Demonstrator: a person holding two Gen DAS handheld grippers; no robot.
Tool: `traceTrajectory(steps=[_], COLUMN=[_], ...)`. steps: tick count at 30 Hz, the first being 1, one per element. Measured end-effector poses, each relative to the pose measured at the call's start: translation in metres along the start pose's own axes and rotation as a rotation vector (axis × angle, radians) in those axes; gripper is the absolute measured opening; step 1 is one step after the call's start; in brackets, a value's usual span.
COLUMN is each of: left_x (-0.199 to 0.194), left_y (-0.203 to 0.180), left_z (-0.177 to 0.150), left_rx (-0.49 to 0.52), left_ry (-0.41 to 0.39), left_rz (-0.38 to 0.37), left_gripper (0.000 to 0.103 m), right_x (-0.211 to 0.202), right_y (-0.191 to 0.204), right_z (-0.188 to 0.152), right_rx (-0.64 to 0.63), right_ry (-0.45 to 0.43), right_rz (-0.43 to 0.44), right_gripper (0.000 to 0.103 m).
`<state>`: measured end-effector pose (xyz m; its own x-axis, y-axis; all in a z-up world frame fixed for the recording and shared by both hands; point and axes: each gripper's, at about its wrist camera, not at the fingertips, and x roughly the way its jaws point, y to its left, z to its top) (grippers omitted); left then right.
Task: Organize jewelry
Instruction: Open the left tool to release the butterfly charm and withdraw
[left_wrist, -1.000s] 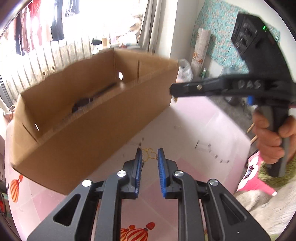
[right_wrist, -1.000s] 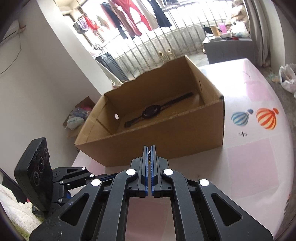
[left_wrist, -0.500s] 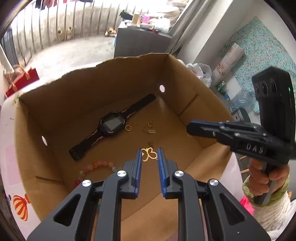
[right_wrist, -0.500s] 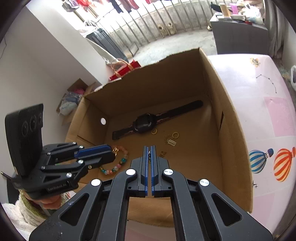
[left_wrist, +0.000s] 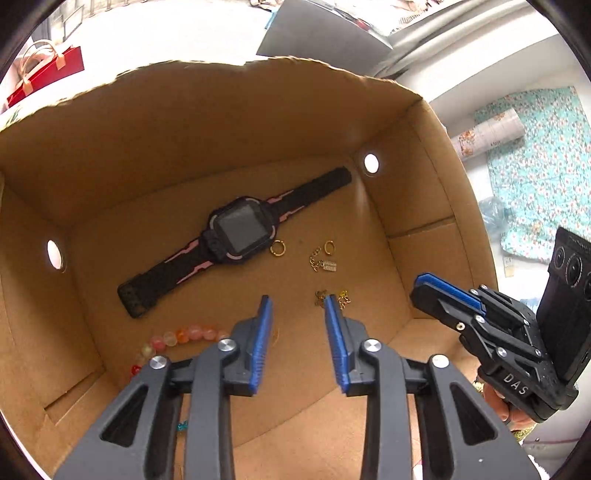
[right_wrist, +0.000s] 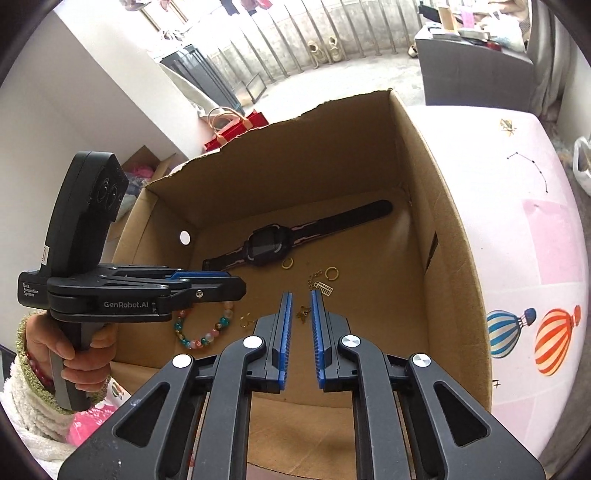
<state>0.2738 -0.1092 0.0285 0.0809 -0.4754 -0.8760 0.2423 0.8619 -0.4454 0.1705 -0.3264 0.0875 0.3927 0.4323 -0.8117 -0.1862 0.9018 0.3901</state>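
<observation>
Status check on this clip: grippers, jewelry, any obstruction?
Left gripper and right gripper over the cardboard box, jaws opening, gripping nothing. Watch, bead bracelet, gold pieces on box floor. Nothing blocking.

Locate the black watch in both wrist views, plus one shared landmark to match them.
Left wrist: black watch lies diagonally on the cardboard box floor, centre of frame, above the jaws.
Right wrist: black watch sits mid-frame near the box's far wall, strap running up to the right.
Shared landmark: gold hoop just below the watch face.
</observation>
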Motion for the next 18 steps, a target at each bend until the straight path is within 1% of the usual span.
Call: traceTrajectory(steps=[3,5,7,9,12,13,15,17,18], left_x=[-0.002,0.002,-0.002,-0.008,-0.035,-0.045,-0.068,-0.093,-0.104], left_y=[0.004,0.004,0.004,0.002,-0.008,-0.013,-0.022,-0.028,-0.03], left_z=[-0.006,-0.002,-0.003,-0.004,-0.018,-0.027,-0.048,-0.076,-0.091], left_rx=[-0.015,-0.016,-0.011,0.009,0.091,0.122,0.186,0.241,0.269], left_ry=[-0.007,-0.013,-0.031,-0.091,-0.228,-0.272,-0.353,-0.43,-0.463], left_rz=[-0.004,-0.004,-0.003,0.007,0.053,0.056,0.049,0.038,0.039], left_gripper=[0.031,0.032,0.032,0.032,0.033,0.034,0.04,0.051,0.054], right_x=[-0.005,-0.013,-0.024,-0.037,-0.063,-0.073,-0.096,-0.118,-0.129], right_y=[-0.003,-0.005,-0.006,-0.006,-0.008,-0.009,-0.013,-0.018,-0.021], right_z=[-0.002,-0.006,-0.011,-0.016,-0.023,-0.027,-0.04,-0.059,-0.069], right_rx=[0.009,0.01,0.01,0.006,0.006,0.01,0.023,0.04,0.049], right_ry=[-0.017,-0.036,-0.064,-0.103,-0.17,-0.194,-0.245,-0.296,-0.32], right_rz=[-0.002,-0.004,-0.007,-0.004,-0.009,-0.009,-0.011,-0.023,-0.031], right_gripper=[0.019,0.02,0.022,0.022,0.022,0.023,0.026,0.03,0.031])
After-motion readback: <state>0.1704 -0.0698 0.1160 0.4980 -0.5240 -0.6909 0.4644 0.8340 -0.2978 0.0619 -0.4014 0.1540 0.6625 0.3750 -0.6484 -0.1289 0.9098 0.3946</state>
